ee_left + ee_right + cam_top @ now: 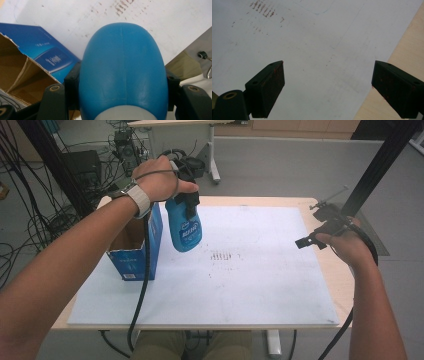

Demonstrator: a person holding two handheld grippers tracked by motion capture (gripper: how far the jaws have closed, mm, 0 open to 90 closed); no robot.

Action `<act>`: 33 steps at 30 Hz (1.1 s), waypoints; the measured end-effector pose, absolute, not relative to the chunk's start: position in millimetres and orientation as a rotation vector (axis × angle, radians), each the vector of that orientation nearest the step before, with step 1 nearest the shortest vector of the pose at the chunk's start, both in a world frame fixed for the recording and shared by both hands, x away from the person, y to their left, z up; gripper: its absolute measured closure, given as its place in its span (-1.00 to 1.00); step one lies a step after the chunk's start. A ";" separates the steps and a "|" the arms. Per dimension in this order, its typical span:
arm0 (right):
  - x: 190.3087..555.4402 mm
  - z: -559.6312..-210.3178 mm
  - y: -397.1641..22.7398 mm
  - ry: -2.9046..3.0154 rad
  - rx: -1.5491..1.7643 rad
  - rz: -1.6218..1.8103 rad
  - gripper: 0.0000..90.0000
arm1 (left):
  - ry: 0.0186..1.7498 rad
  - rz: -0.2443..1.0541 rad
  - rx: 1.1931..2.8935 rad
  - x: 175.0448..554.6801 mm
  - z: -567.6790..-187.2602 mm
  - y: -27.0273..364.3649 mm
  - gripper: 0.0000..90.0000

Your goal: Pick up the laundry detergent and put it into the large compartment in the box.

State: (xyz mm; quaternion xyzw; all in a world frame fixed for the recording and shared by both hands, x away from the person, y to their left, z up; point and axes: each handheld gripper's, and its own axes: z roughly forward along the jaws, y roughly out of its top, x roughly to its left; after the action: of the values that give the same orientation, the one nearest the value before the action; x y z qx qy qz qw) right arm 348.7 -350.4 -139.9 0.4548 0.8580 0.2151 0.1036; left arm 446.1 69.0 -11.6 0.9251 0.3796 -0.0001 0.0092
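Blue bottle (184, 231) — rounded, glossy

1 blue bottle (184, 231). 1 open blue box (131, 255). 2 grippers: the left gripper (189, 195) and the right gripper (312, 240). 2 hands, 1 on each gripper. 1 white sheet (260, 270) on 1 table (330, 265). 1 patch of brown marks (224, 257) on the sheet.
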 end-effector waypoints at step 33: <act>361.4 -139.4 -343.1 2.562 1.258 0.675 -0.75 | 1.491 0.034 2.735 442.5 21.3 97.8 -0.16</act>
State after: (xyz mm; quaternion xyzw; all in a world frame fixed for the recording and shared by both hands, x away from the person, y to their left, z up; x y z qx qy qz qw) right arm 361.4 -343.1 -139.4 0.4265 0.8688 0.2289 0.1039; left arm 442.5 97.8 21.3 0.8779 0.4785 0.0109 0.0133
